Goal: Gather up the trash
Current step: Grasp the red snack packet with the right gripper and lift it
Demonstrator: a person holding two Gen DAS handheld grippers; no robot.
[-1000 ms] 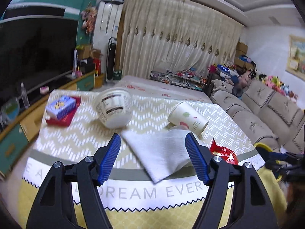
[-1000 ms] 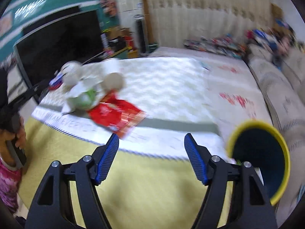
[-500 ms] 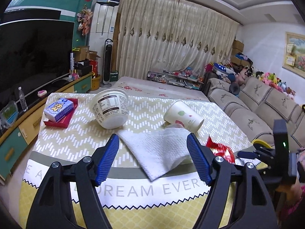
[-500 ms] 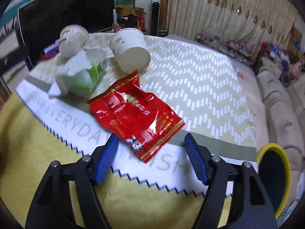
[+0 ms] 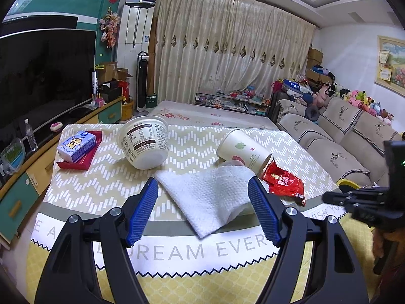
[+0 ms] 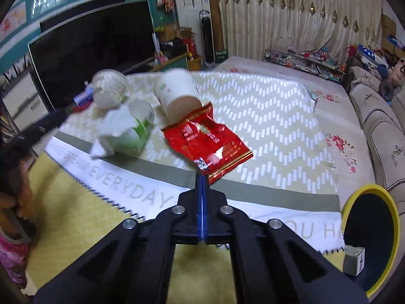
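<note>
Your right gripper [image 6: 202, 177] has just snapped closed and pinches the near corner of the red wrapper [image 6: 206, 140], the paper cup [image 6: 177, 93] at its eleven o'clock. Your left gripper [image 5: 203, 211] stands wide, empty, astride the white tissue [image 5: 207, 197]. The yellow-rimmed bin [image 6: 369, 230] sits at four o'clock.

The tablecloth [image 5: 177, 250] reads "DREAM EVER" in one view, "EVERYDAY" in the other.

dark tv [image 5: 43, 76] upper left; beige curtains [image 5: 227, 58] top centre; sofa [image 5: 341, 136] with plush toys [image 5: 359, 98] right.
</note>
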